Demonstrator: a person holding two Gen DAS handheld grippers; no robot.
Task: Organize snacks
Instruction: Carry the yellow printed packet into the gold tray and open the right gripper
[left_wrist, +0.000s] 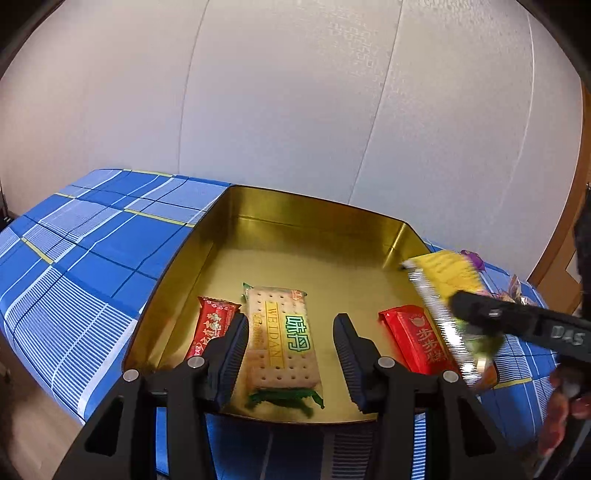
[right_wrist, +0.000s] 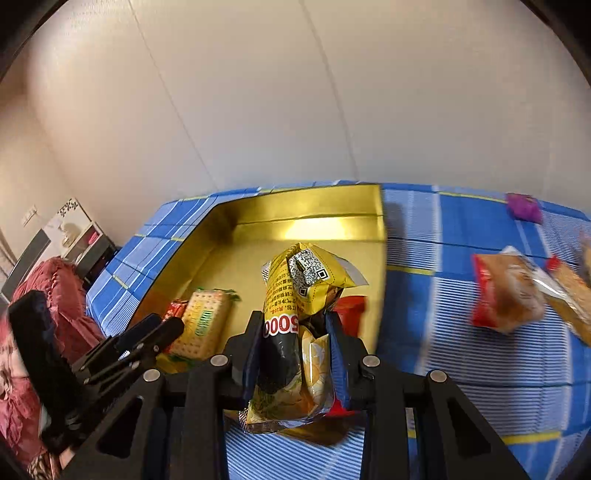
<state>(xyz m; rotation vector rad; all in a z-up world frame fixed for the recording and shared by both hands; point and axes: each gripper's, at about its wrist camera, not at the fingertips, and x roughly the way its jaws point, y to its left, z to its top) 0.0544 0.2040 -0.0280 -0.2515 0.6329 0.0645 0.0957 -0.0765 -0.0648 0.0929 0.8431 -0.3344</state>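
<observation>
A gold tin box (left_wrist: 295, 218) (right_wrist: 314, 206) sits on a blue checked cloth. Inside lie a cracker pack (left_wrist: 280, 336) (right_wrist: 201, 321), a red bar (left_wrist: 212, 326) left of it and a red packet (left_wrist: 419, 338) at the right. My left gripper (left_wrist: 291, 354) hangs open over the tin's near edge, astride the cracker pack without touching it. My right gripper (right_wrist: 293, 354) is shut on a yellow snack bag (right_wrist: 295, 314) (left_wrist: 445, 291) and holds it above the tin's right side. A hand (left_wrist: 561, 410) shows at the right edge.
Right of the tin, loose snacks lie on the cloth: a red-and-brown packet (right_wrist: 508, 291), a tan packet (right_wrist: 570, 295) and a purple one (right_wrist: 524, 206). A red quilt (right_wrist: 55, 295) and a shelf (right_wrist: 77, 240) stand at the left. A white wall is behind.
</observation>
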